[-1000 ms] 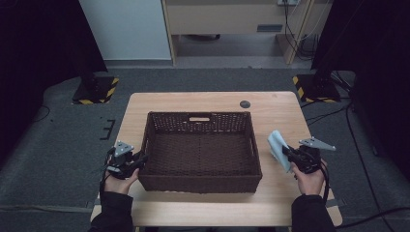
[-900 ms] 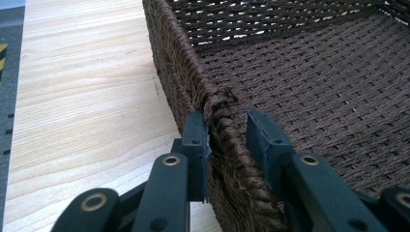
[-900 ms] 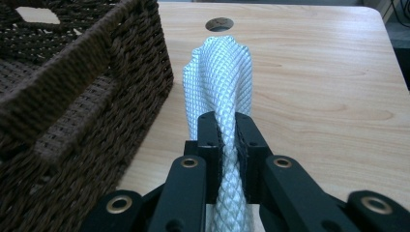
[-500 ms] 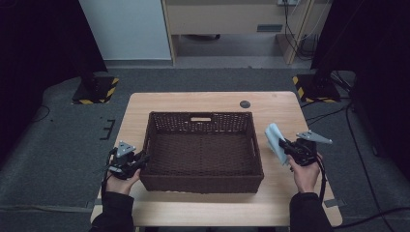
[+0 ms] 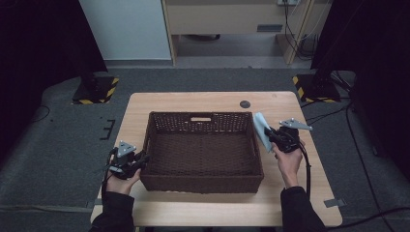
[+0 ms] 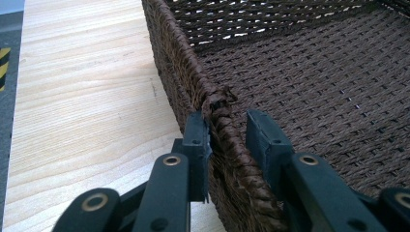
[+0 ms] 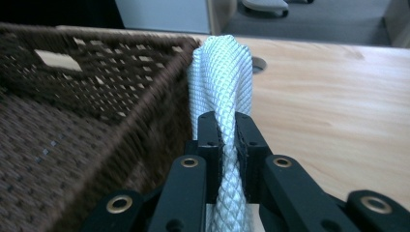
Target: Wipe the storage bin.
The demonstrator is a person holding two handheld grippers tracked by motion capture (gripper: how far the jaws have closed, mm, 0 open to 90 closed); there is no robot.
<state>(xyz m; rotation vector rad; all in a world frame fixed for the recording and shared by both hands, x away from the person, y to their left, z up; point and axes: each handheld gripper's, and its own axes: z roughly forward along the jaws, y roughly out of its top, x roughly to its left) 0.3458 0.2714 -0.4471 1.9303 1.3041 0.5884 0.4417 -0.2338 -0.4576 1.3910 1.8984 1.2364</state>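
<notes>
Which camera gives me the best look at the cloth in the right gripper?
The right gripper view: the pale blue cloth stands close up, pinched between the right gripper jaws beside the basket wall. The high view shows the cloth small, at the basket's right rim. The left gripper view looks at the basket's other wall.

No readable text, label, brand, number or sign anywhere.
</notes>
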